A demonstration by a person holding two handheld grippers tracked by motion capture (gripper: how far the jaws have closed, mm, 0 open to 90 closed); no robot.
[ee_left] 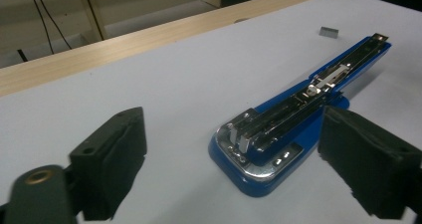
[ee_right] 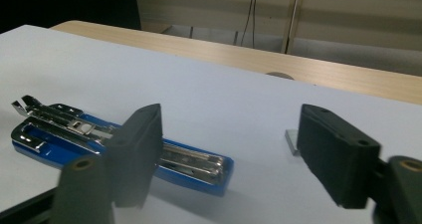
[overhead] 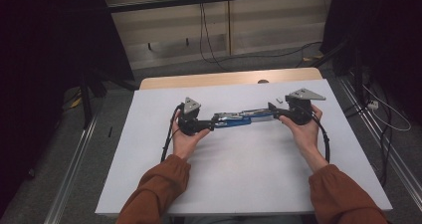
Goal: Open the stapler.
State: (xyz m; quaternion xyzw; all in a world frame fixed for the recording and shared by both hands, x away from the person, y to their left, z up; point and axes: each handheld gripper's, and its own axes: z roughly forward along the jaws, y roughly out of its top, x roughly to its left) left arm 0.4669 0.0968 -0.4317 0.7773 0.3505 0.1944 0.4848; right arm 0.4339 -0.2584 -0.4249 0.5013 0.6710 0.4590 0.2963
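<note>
A blue stapler [overhead: 244, 118] with its metal staple channel exposed lies flat on the white table sheet [overhead: 239, 174]. My left gripper [overhead: 211, 124] is at the stapler's left end. In the left gripper view the stapler [ee_left: 298, 114] runs away between the wide-apart jaws of that gripper [ee_left: 234, 134], and neither pad presses on it. My right gripper [overhead: 274, 113] is at the stapler's right end. The right gripper view has its gripper [ee_right: 231, 134] open, and the stapler [ee_right: 74, 129] passes behind its left jaw.
A small strip of staples [overhead: 278, 99] [ee_right: 291, 140] [ee_left: 329, 31] lies on the sheet just beyond the right gripper. A wooden table edge [overhead: 229, 78] borders the far side. Cables and dark stands surround the table on the floor.
</note>
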